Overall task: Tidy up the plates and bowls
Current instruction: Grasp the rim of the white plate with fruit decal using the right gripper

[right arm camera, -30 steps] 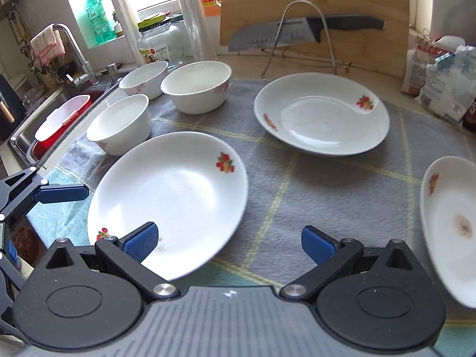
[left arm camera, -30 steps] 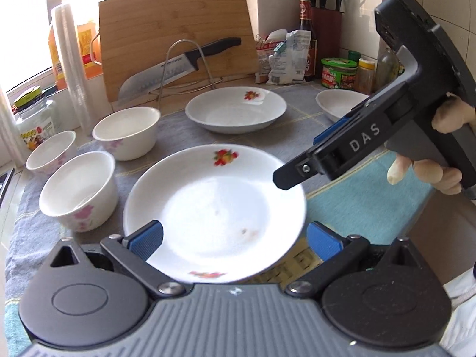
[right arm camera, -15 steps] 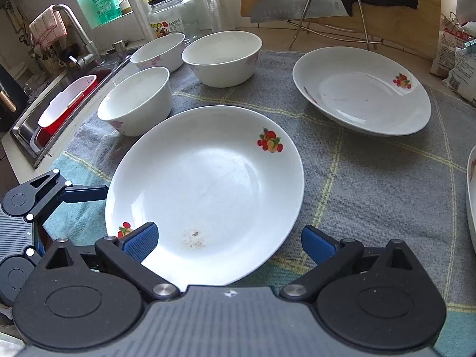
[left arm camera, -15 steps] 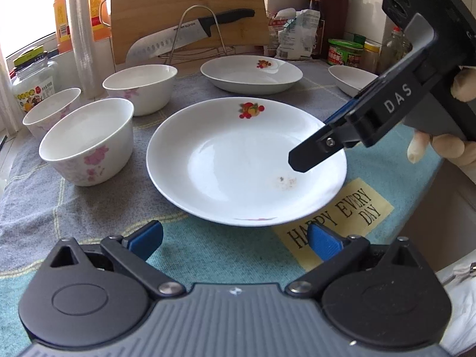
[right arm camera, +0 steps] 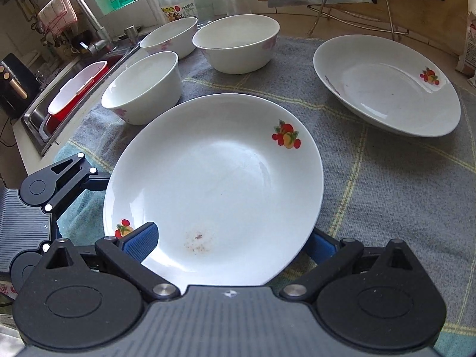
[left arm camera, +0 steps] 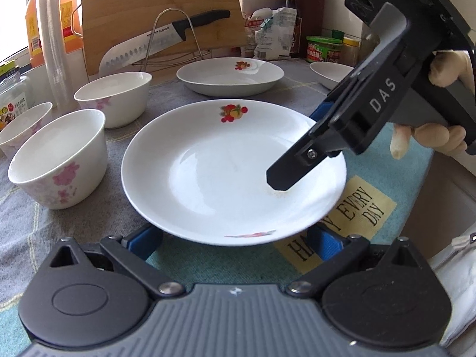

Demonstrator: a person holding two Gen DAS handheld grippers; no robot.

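Note:
A white plate with fruit prints (left arm camera: 226, 172) lies on the grey cloth in the middle of both views. My left gripper (left arm camera: 235, 244) is open, its blue pads tucked low under the plate's near rim. My right gripper (right arm camera: 230, 244) is open and straddles the plate's edge: one pad rests over the inside, the other sits below the rim. In the left wrist view the right gripper (left arm camera: 297, 148) reaches in from the right, held by a gloved hand. Three white bowls (right arm camera: 142, 89) stand left of the plate. A second plate (right arm camera: 386, 86) lies behind it.
A third plate (left arm camera: 330, 73) sits at the far right. A knife on a wire rack (left arm camera: 166, 38) leans on a cutting board at the back, with jars and bottles beside it. A sink (right arm camera: 68, 89) lies left of the cloth's edge.
Both grippers have closed in on the middle plate. The right gripper's fingers now straddle its rim, and the left gripper's pads have slid under the near edge.

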